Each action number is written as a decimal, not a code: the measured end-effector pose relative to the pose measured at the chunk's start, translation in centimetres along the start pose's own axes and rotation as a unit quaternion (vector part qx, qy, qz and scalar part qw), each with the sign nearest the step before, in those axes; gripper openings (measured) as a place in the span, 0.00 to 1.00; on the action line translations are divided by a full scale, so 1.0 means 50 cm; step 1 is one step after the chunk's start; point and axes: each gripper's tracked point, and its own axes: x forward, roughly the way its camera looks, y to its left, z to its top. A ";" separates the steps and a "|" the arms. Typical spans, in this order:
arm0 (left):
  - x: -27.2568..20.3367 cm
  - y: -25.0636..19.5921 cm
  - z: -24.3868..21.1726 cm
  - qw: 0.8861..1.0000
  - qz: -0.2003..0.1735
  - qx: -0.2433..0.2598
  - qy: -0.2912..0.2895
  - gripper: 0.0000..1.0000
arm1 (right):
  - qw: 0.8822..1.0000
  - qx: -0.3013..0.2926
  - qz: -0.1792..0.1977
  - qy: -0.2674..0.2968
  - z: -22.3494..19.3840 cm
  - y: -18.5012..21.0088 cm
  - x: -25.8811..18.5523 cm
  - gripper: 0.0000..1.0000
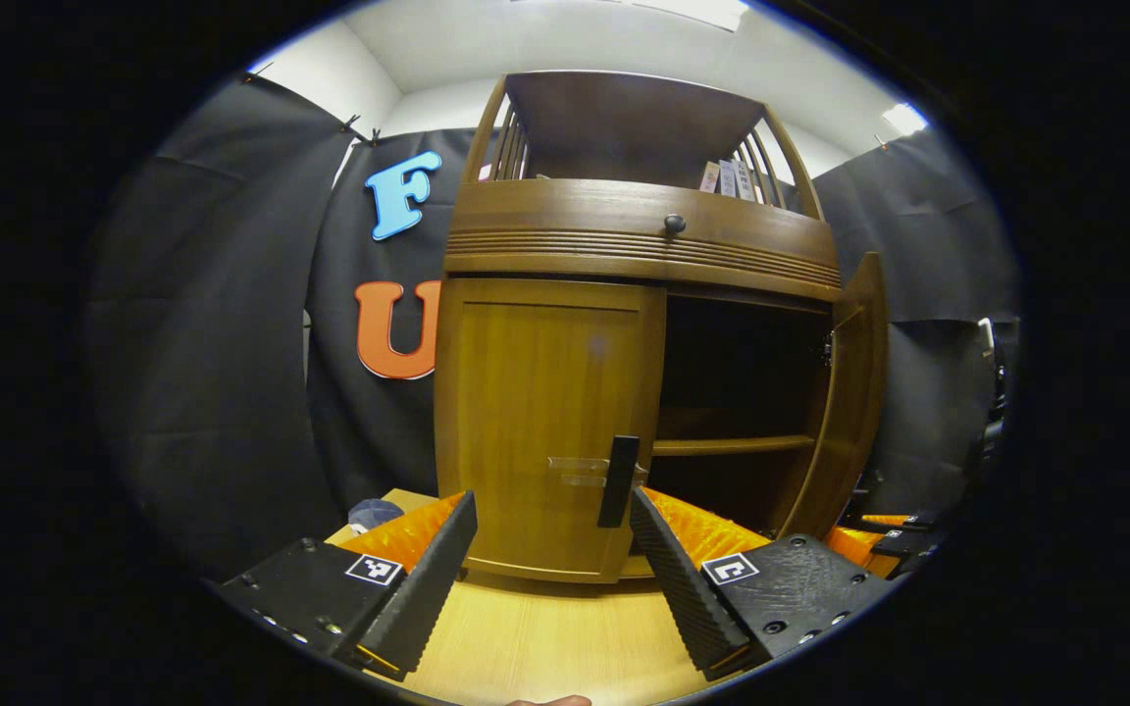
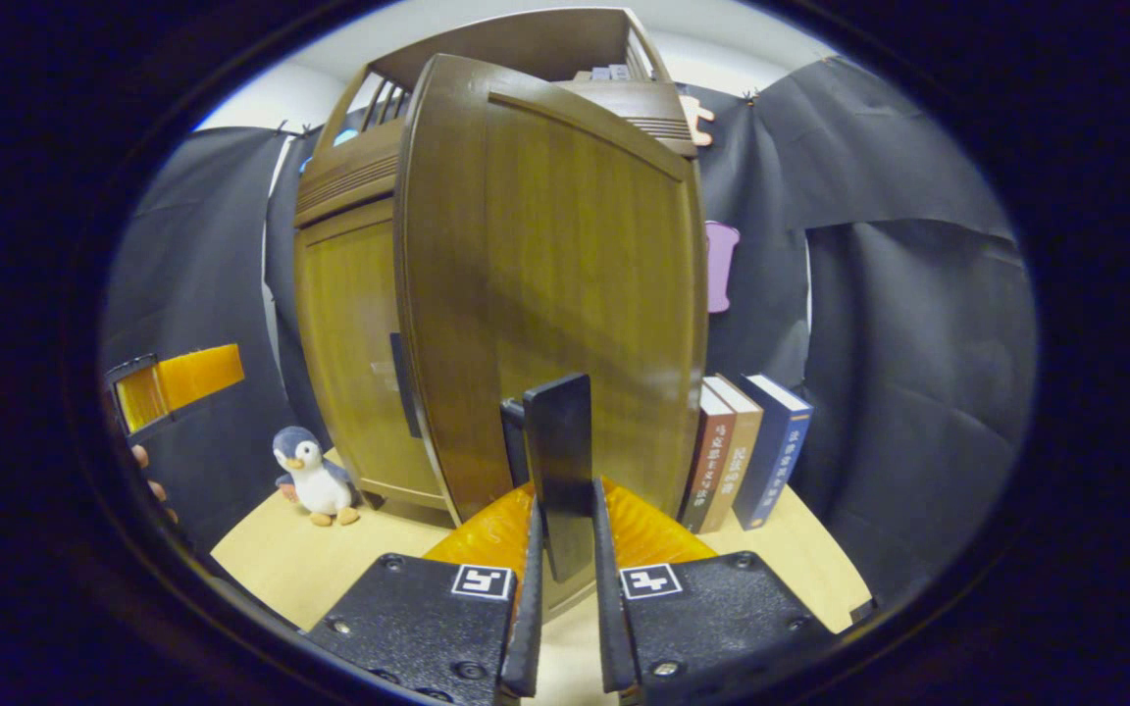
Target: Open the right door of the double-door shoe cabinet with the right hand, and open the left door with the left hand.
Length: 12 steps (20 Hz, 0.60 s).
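In the left gripper view, the left hand-held gripper (image 1: 550, 549) is wide open and holds nothing; it points at the closed left door (image 1: 545, 431) of the shoe cabinet (image 1: 643, 235), its fingers on both sides of the door's dark handle (image 1: 619, 480) but not touching it, while the right door (image 1: 854, 392) stands swung open. In the right gripper view, the right hand-held gripper (image 2: 565, 579) is narrow, both fingers pressing on the right door's handle (image 2: 560, 471), with the open door just in front and the cabinet standing on the wooden surface (image 2: 330, 559).

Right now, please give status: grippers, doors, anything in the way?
Right gripper shut on right handle, right door open. Left gripper open, short of left handle; left door closed. Path clear.
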 end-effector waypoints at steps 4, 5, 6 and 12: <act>0.020 -0.036 -0.004 1.000 -0.018 0.000 0.002 0.95 | 1.000 0.004 -0.029 0.008 -0.004 -0.051 -0.029 0.23; 0.023 -0.046 -0.006 1.000 -0.024 0.000 0.002 0.95 | 0.999 0.004 -0.033 0.009 -0.005 -0.061 -0.034 0.22; 0.026 -0.057 -0.007 1.000 -0.029 0.000 0.004 0.95 | 0.999 0.006 -0.036 0.009 -0.005 -0.067 -0.039 0.21; 0.030 -0.101 -0.014 0.999 -0.049 0.009 0.003 0.95 | 0.999 0.015 -0.045 0.014 -0.016 -0.100 -0.061 0.17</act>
